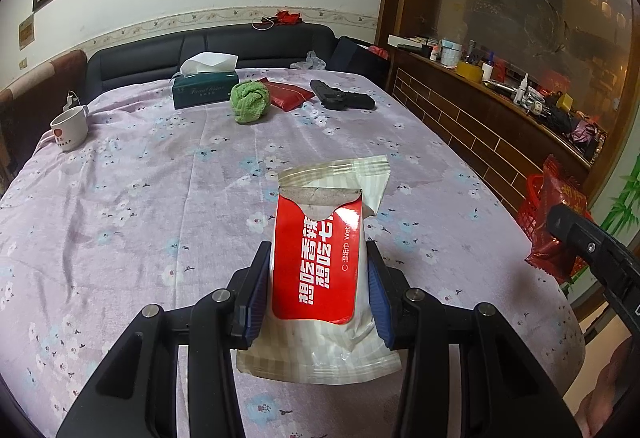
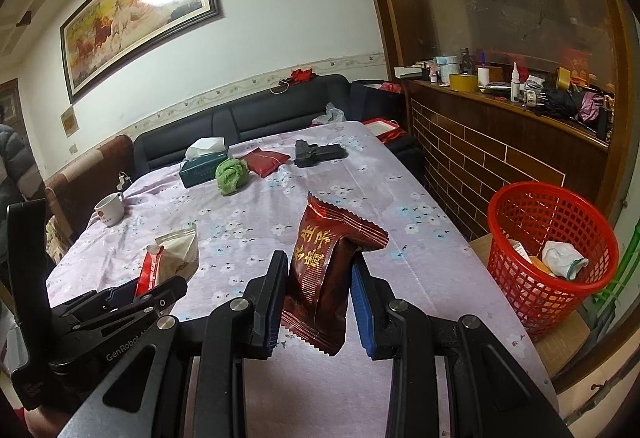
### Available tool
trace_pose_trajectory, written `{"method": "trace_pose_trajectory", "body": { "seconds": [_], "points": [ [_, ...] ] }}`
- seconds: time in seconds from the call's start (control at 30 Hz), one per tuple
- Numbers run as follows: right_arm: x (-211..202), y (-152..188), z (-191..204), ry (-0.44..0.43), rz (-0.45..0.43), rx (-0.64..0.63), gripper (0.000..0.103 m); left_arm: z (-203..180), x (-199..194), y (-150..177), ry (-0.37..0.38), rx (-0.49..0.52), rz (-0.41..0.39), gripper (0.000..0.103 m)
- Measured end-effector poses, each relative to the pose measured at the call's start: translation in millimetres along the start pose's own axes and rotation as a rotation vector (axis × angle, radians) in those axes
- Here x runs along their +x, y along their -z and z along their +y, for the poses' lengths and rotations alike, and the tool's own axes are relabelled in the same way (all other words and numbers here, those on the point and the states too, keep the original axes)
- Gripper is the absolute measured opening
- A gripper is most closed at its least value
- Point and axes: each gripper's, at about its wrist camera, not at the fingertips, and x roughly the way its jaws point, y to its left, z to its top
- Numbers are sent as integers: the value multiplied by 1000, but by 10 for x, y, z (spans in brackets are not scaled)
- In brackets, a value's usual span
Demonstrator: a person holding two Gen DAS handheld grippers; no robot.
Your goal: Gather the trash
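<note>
Left gripper: fingers closed partway onto a white wet-wipe packet with a red label, pads pressing both its sides; packet stands upright between them, top flap torn open, its bottom end sagging below the pads, lifted above the near edge of the counter. Right gripper: fingers narrowed on a dark red snack wrapper with gold lettering, gripped at mid-body, crimped top leaning toward the right, lower end hanging free over the near right part of the counter. Seen from the right wrist, the left gripper with its packet sits low at left, well apart. Counter wears a lilac floral cloth. Along its far edge: green tissue box, green cloth ball, red pouch, black pistol-shaped object. White mug at far left edge. Red mesh basket beyond the counter's right edge, some scraps already inside.
</note>
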Motion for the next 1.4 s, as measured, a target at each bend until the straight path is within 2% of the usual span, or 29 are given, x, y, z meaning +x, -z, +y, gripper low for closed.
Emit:
{"method": "trace_pose_trajectory", "body": {
  "seconds": [0.37,0.67,0.8,0.97,1.1,1.27,1.4],
  "points": [
    [-50,-1,-232,10,0,43,33,-229,40,-28,11,42,10,42],
    [-105,-45,-768,30,-5,137,33,-709,113,-127,49,126,24,42],
    [-237,-133,-1182,62,-30,190,33,-1089,122,-247,121,175,34,42],
    [-485,-306,-1938,146,-71,274,33,-1797,201,-446,317,221,87,42],
    [-550,-407,-2497,190,-52,332,33,-2360,399,-535,451,236,159,43],
    [-387,-467,-2802,191,-8,348,33,-2948,711,-568,481,269,193,43],
    [-127,-510,-3000,185,34,359,35,-3098,999,-551,480,245,233,48]
  ]
}}
